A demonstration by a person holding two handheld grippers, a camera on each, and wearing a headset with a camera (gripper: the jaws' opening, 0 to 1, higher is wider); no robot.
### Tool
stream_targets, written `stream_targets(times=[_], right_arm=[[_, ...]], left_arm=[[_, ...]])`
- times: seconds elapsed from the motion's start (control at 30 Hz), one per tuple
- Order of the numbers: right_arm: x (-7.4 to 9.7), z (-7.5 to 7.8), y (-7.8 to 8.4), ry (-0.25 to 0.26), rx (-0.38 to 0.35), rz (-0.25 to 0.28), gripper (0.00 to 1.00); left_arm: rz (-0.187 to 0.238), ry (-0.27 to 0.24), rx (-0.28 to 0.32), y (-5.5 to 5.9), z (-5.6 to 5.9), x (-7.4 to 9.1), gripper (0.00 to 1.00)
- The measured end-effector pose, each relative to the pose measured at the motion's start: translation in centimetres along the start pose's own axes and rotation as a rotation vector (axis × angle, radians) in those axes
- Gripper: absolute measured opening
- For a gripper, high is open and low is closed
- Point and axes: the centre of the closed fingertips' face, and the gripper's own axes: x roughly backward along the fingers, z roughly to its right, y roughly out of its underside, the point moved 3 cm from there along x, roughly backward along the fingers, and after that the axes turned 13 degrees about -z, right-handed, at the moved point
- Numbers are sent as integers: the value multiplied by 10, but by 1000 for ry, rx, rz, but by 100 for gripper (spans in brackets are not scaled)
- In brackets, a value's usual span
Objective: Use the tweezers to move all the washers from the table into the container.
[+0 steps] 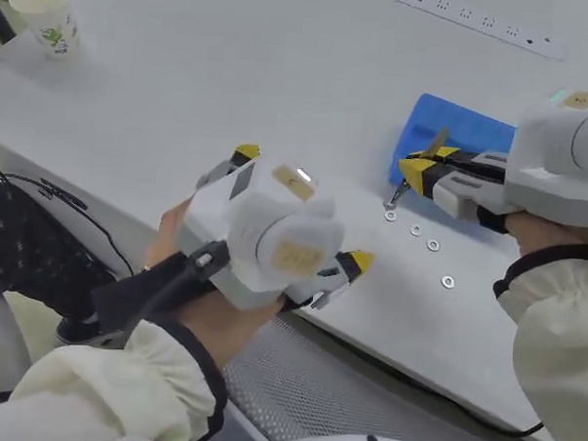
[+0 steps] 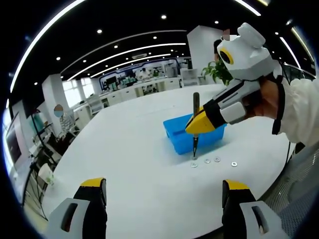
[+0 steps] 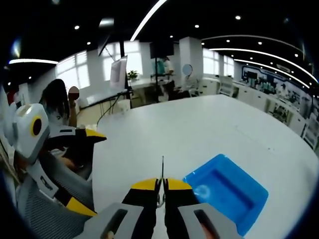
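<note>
On the table (image 1: 233,62) just beside the blue container (image 1: 444,129) four washers (image 1: 416,230) lie loose, your right gripper (image 1: 418,167) clenched on the tweezers (image 1: 400,193) with their tip by the nearest one, your left gripper (image 2: 163,185) spread wide and empty, so all four remain to move.

My left claw (image 1: 302,206) and right claw (image 1: 418,169) wear smooth white plastic shells with a faint gloss, tipped in yellow. The tweezers (image 2: 196,102) look like dull dark metal. The washers (image 1: 433,245) are bright, shiny metal. The container (image 1: 454,130) is smooth blue plastic. The table (image 1: 232,81) is smooth, matt white. My sleeve (image 1: 553,320) is pale cloth, and the cup (image 1: 44,14) is paper.
</note>
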Motion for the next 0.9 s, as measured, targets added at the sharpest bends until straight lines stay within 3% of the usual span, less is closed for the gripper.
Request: stream_targets(times=[0.27,0.43,0.67,0.9], right_arm=[[4,10,-10,4,-5,10,0],[6,25,-18,31,-10,39,0],[6,47,-26,110,-24,67,0],[-7,68,-23,188,-30,69,0]], left_arm=[[-6,-2,-10,1,1,-1,99],[-14,1,-16,2,2,-2,99],[-20,-1,-20,3,2,-2,99],[-22,0,-25,3,3,-2,99]])
